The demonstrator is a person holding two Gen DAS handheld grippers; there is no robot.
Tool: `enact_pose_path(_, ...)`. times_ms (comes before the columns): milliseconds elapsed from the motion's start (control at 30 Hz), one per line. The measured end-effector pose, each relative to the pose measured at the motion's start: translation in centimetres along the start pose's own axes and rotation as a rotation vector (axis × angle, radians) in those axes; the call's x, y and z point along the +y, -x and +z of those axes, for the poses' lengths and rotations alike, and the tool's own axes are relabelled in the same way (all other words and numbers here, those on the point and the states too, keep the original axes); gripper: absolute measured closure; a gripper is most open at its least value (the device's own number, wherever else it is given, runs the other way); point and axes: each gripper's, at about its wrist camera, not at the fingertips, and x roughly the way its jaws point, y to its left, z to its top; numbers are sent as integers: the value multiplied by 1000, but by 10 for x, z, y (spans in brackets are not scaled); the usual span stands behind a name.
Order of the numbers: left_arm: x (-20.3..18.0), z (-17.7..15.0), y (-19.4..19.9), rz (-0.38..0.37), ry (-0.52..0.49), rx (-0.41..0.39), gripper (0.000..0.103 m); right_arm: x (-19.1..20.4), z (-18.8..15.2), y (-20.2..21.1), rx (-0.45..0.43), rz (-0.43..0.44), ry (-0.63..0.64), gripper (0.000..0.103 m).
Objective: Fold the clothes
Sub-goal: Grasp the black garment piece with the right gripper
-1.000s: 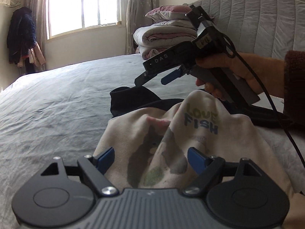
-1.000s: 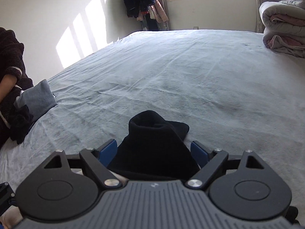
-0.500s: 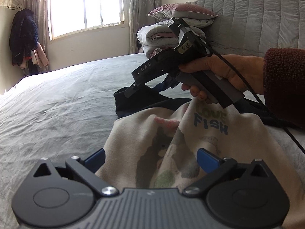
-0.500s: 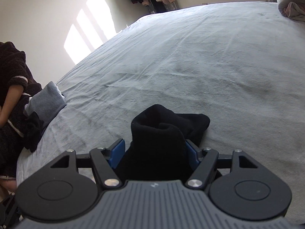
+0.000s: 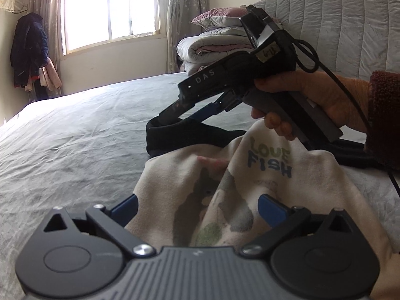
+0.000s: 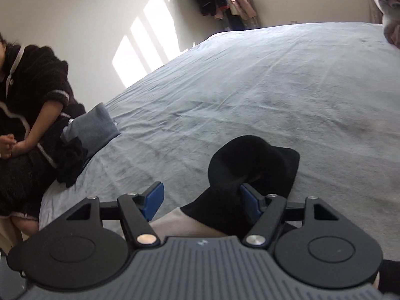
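While the cream shirt [image 5: 252, 200] lay bunched on the bed [image 5: 75, 145], its "LOVE FISH" print and a grey cat graphic faced up, creased into soft ridges running away from the left gripper [image 5: 197, 207]. That gripper's blue fingers [image 5: 125, 206] stood wide, the cloth passing between them with no pinch visible.

Black part [image 6: 252, 165] of the clothes, collar or a second garment, I couldn't tell, sat ahead of the right gripper [image 6: 200, 200]. Right fingers [image 6: 153, 200] were wide too: black fabric draped over the right-hand one, left-hand one bare. Nothing clamped. In the left view the right gripper's tips reached down onto that same black edge, beyond the print.

Step, as I judged it: getting a hold on the garment's far edge, or just having let it go; the frames fit either. Shirt wasn't flat or squared, so folding wasn't finished. Any next grasp would need the fabric properly between both fingers, not hung on one.

Further out: stacked quilts [image 5: 215, 47] by the headboard, a seated person [image 6: 30, 115] at the bed's edge with small folded clothes [image 6: 92, 127] beside them.
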Motion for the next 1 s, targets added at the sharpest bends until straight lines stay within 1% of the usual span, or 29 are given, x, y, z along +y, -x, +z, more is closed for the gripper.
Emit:
enact_pose_path(33, 0, 0, 0, -3, 3, 1, 1, 1, 0, 2, -5, 3, -6, 32)
enact_pose_path(100, 1, 1, -1, -8, 9, 4, 1, -26, 5, 1, -20, 63, -225, 32)
enact_pose_path(167, 2, 1, -1, -13, 16, 5, 1, -45, 6, -6, -45, 104, -384, 32)
enact_pose_path(267, 3, 0, 0, -22, 24, 8, 1, -60, 4, -20, -78, 114, -515, 32)
enact_pose_path(333, 3, 0, 0, -23, 25, 9, 1, -66, 3, -30, -88, 118, -573, 32)
enact_pose_path(433, 4, 0, 1, -32, 33, 13, 1, -71, 2, -45, -84, 103, -625, 32)
enact_pose_path(767, 3, -1, 2, -74, 48, 26, 1, -58, 25, -61, -212, 60, -584, 30)
enact_pose_path(833, 4, -2, 3, -76, 48, 22, 1, -55, 23, -64, -198, 112, -603, 30)
enact_pose_path(900, 6, -2, 3, -76, 48, 23, 1, -48, 22, -61, -161, 91, -575, 30)
enact_pose_path(967, 8, -2, 5, -76, 58, 17, 1, -42, 19, -52, -141, 46, -537, 30)
enact_pose_path(1000, 9, -2, 6, -76, 61, 14, 1, -40, 17, -47, -138, 38, -536, 30)
